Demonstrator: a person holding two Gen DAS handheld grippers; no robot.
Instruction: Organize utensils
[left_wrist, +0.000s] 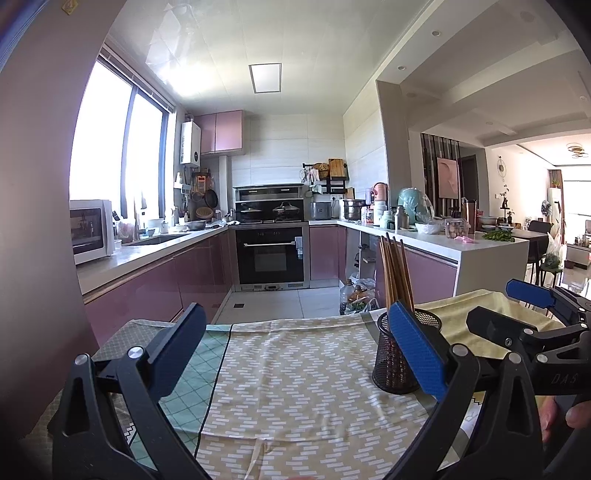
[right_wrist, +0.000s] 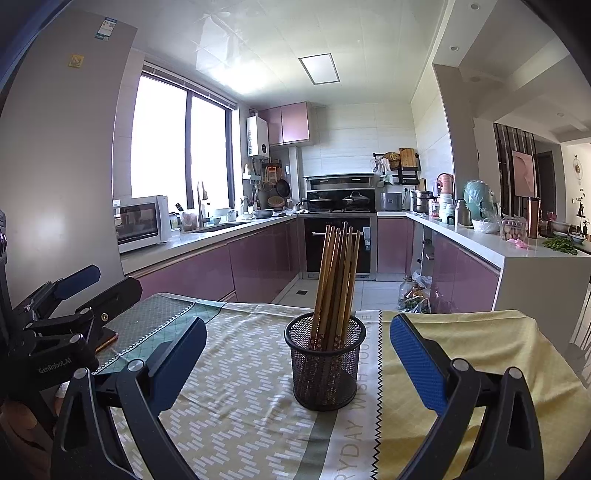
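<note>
Between right gripper (right_wrist: 297, 354) fingers, mesh holder (right_wrist: 324, 363), chopsticks (right_wrist: 334, 284) upright inside

A home kitchen: pink-fronted cabinets (right_wrist: 258, 258) run in a U under white counters, with a built-in oven (left_wrist: 271, 254) below a hob carrying 2 lidded pans. A microwave (right_wrist: 142, 223) sits by the window, a sink tap (right_wrist: 200, 203) beside it. Past the counter, a living room (left_wrist: 565, 221) opens at right.

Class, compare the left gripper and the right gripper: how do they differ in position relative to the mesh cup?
The right gripper faces the mesh cup squarely; the left gripper points left of it. The chopsticks stand centred before the right gripper, off-centre for the left gripper. Both are open, empty.
</note>
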